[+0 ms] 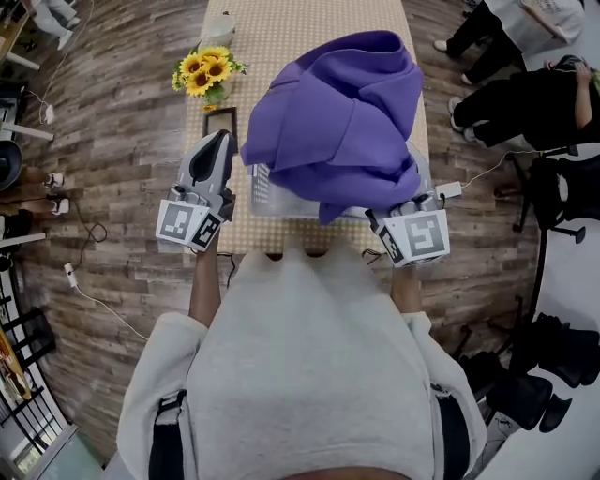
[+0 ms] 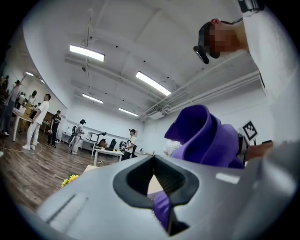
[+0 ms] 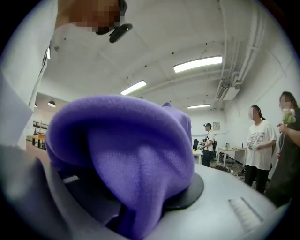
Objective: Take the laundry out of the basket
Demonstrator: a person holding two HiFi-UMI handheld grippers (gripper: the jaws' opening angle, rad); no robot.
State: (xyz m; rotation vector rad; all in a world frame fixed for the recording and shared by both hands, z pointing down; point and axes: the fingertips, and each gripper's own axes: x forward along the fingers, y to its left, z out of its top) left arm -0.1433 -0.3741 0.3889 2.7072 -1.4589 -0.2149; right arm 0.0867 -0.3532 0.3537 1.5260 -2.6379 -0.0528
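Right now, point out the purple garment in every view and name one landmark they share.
Head view: purple garment top centre, heaped over the basket.
Left gripper view: right of centre, bunched upward.
Right gripper view: fills the middle.
Shared landmark: the sunflowers, upper left in the head view, low left in the left gripper view; not in the right gripper view.

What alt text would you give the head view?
Seen from above, a person holds a bulky purple garment over a white laundry basket on a long table, pinched by the left gripper and the right gripper. Sunflowers sit at the table's left edge; other people are at the upper right.
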